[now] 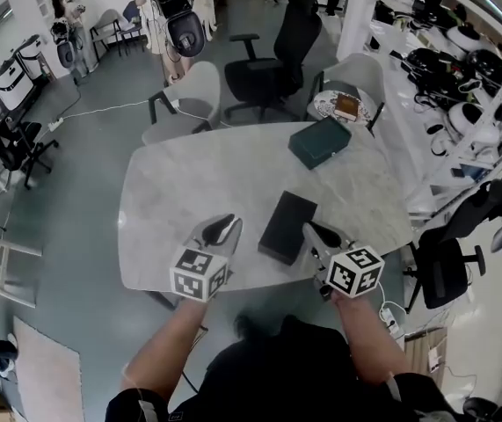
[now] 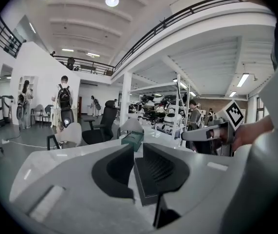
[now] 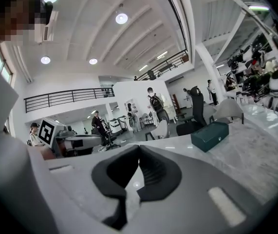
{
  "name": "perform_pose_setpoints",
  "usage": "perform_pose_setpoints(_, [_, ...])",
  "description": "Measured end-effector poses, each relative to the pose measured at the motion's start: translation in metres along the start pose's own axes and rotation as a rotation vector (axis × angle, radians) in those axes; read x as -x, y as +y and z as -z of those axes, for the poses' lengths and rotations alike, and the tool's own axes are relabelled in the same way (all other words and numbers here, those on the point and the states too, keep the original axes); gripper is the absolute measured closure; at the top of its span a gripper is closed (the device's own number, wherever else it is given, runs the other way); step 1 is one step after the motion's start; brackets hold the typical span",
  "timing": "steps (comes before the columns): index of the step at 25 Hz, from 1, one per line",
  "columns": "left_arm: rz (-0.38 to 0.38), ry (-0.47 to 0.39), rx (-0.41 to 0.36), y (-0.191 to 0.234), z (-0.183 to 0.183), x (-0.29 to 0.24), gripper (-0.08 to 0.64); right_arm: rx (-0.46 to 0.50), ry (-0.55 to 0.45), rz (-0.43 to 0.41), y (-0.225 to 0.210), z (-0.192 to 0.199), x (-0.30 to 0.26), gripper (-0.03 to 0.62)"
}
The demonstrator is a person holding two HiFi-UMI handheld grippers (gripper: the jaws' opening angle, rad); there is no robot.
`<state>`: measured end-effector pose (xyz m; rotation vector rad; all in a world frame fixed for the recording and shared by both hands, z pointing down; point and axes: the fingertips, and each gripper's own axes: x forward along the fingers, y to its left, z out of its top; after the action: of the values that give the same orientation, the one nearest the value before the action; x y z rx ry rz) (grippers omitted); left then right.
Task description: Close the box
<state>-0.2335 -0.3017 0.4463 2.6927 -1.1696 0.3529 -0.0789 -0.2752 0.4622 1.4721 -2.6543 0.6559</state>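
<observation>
A flat black box (image 1: 287, 227) lies with its lid down near the front of the marble table (image 1: 189, 192). A teal box (image 1: 319, 141) sits shut at the far side, and it also shows in the left gripper view (image 2: 132, 140) and the right gripper view (image 3: 210, 135). My left gripper (image 1: 229, 221) hovers just left of the black box, a narrow gap between its jaws (image 2: 134, 147) with nothing in it. The black box (image 2: 141, 188) shows through that gap. My right gripper (image 1: 310, 228) is at the box's right edge, its jaws (image 3: 138, 147) shut and empty.
A white chair (image 1: 189, 95) and a black office chair (image 1: 272, 60) stand behind the table. Another white chair (image 1: 356, 73) at the far right carries a patterned plate (image 1: 343, 106). Shelves of equipment (image 1: 461, 77) line the right side. People stand far off at the back left.
</observation>
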Motion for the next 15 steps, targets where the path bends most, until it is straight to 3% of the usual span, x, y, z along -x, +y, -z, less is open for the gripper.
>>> perform_pose_setpoints(7, [-0.102,-0.067,0.052,0.003,-0.017,0.007,0.525,0.068,-0.026,-0.078,0.002,-0.017,0.014,0.589])
perform_pose_setpoints(15, [-0.117,-0.062,0.084,-0.018,-0.015,-0.014,0.532,0.144,-0.052,-0.091,-0.013,-0.03,0.035,0.591])
